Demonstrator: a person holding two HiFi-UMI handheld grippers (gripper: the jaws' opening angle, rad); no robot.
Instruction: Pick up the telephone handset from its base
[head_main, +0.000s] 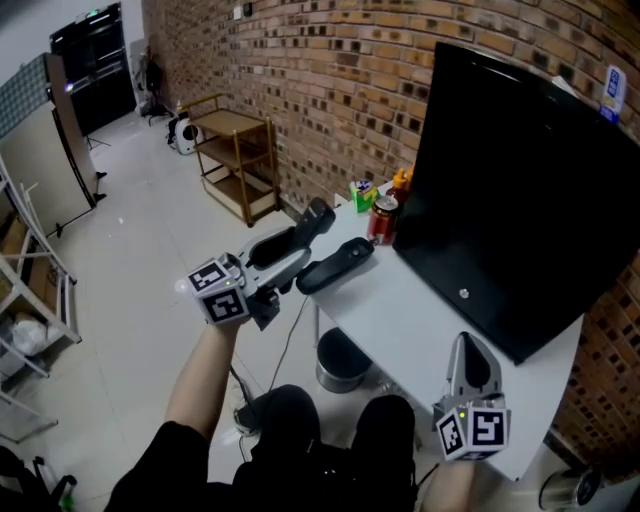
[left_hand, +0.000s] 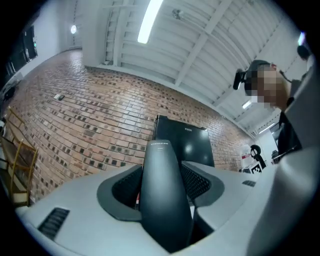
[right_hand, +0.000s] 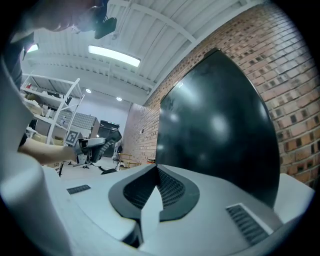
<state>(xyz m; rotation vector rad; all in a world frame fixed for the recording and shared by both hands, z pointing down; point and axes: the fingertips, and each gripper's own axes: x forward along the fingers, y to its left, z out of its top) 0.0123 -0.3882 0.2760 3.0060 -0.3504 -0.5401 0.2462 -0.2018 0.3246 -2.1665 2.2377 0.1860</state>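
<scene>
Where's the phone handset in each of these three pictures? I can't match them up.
Head view: handset just left of centre, raised beside the table's end.
Left gripper view: handset large at bottom centre, clamped between the jaws.
Right gripper view: handset tiny, at the left at mid-height.
Shared landmark: the black screen, seen in all three.

Black handset (left_hand: 161, 190) tilted upward, lifted clear of its dark base (head_main: 337, 264)

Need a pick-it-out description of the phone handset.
Start at the big black screen on the white table and go to its left end. The dark grey elongated handset is clamped in the left tongs, raised, unlike the black base lying flat beside it.
</scene>
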